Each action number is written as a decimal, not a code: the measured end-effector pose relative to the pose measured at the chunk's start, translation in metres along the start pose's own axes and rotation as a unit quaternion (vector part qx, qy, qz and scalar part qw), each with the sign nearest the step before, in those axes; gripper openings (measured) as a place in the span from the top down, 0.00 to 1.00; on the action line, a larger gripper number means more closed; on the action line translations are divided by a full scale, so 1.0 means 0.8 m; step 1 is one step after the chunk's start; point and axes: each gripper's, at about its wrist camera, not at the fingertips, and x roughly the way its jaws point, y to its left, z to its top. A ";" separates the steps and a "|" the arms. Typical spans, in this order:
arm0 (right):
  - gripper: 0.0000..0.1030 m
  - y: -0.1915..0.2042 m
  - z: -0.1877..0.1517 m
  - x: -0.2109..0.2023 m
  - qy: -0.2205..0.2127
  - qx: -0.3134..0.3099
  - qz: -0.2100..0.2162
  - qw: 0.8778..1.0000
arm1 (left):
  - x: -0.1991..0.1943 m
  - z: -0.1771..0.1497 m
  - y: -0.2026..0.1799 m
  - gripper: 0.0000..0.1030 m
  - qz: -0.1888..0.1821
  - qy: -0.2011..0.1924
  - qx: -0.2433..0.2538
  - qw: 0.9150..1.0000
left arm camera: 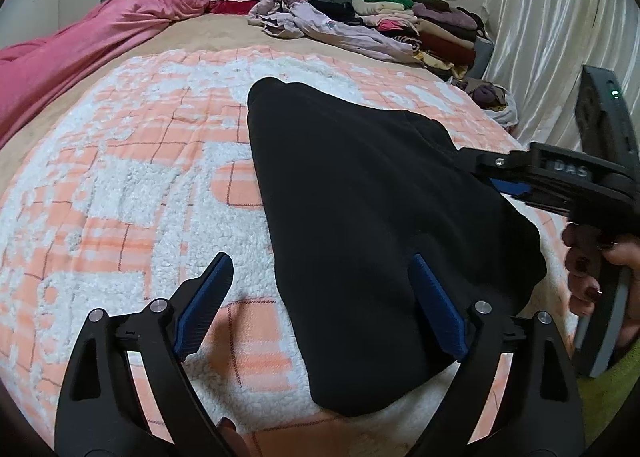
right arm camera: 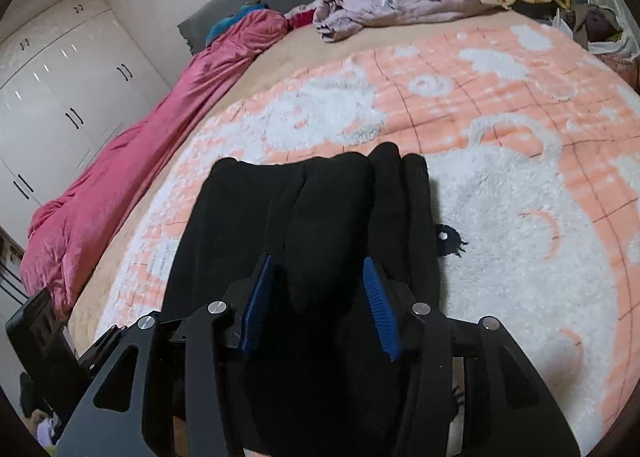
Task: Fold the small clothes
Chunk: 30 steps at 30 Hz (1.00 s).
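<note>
Here the left gripper (left arm camera: 320,277) is hovering with its jaws spread wide over the near left edge of the black garment (left arm camera: 372,217), which is lying folded on the peach-and-white blanket (left arm camera: 132,185). To the right, the right gripper (right arm camera: 318,277) is also gaping, straddling a raised fold of that cloth without pinching it.

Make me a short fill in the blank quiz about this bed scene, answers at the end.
1. The garment lying on the blanket is ____ in colour.
2. The left claw is ____, gripping nothing.
3. The bunched duvet along the bed's edge is ____.
4. The pads on the right claw are ____.

Answers: black, open, pink, blue
</note>
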 end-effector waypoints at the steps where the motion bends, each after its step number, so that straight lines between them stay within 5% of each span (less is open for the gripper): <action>1: 0.55 -0.001 0.001 0.004 0.002 0.004 -0.001 1.000 | 0.000 0.000 0.001 0.18 -0.003 0.000 -0.002 1.000; 6: 0.58 0.001 0.009 0.020 0.010 0.004 -0.003 1.000 | 0.001 -0.004 0.005 0.18 -0.010 0.000 -0.004 1.000; 13: 0.85 0.009 0.015 0.033 0.006 -0.016 0.001 1.000 | 0.001 -0.005 0.005 0.18 -0.011 -0.001 -0.004 1.000; 22: 0.88 0.034 0.015 -0.024 -0.077 -0.105 -0.052 0.990 | -0.008 0.000 -0.003 0.18 -0.032 -0.005 -0.010 0.999; 30: 0.88 -0.015 0.008 0.029 -0.021 -0.087 -0.116 0.989 | 0.007 -0.002 -0.027 0.18 -0.036 0.017 0.008 0.999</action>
